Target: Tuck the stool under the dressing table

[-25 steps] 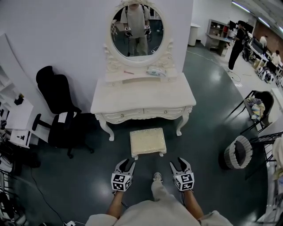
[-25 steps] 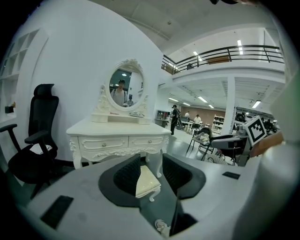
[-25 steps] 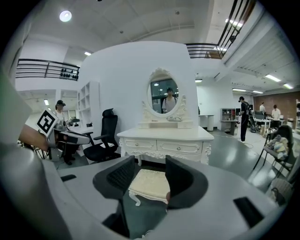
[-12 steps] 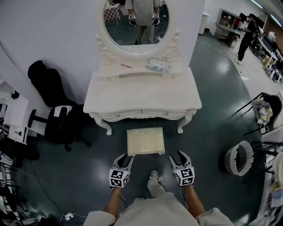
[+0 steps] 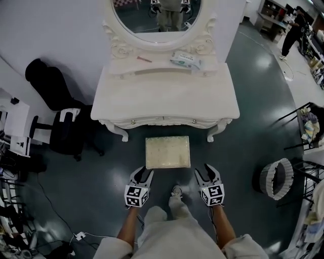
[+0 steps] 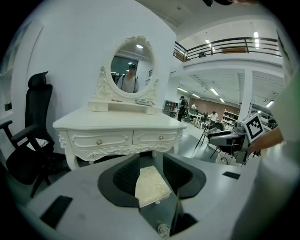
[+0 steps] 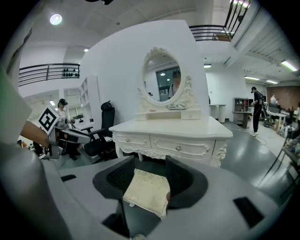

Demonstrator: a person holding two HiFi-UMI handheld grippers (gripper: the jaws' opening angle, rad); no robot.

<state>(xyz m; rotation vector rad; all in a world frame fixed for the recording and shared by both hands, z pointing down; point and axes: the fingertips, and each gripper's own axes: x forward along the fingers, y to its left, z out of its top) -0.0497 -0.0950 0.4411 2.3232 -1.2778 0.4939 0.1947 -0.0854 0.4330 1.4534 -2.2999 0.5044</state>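
Observation:
A cream cushioned stool (image 5: 167, 152) stands on the dark floor just in front of the white dressing table (image 5: 167, 98), in line with its leg opening. My left gripper (image 5: 144, 175) hovers open at the stool's near left corner, not touching it. My right gripper (image 5: 206, 171) is open just off the near right corner, also apart from it. In the left gripper view the stool (image 6: 151, 186) shows beyond the empty gap between the jaws, under the table front (image 6: 119, 138). The right gripper view shows the stool (image 7: 147, 190) the same way, below the drawers (image 7: 173, 147).
A black office chair (image 5: 55, 109) stands left of the table. A round wire basket (image 5: 276, 178) and a black folding chair (image 5: 309, 129) are at the right. My shoe (image 5: 176, 191) is between the grippers. An oval mirror (image 5: 157, 15) and a tissue pack (image 5: 185, 60) sit on the table.
I have stepped forward, so both grippers have come closer to the stool's near edge and a little lower. The stool and table have not moved on the floor.

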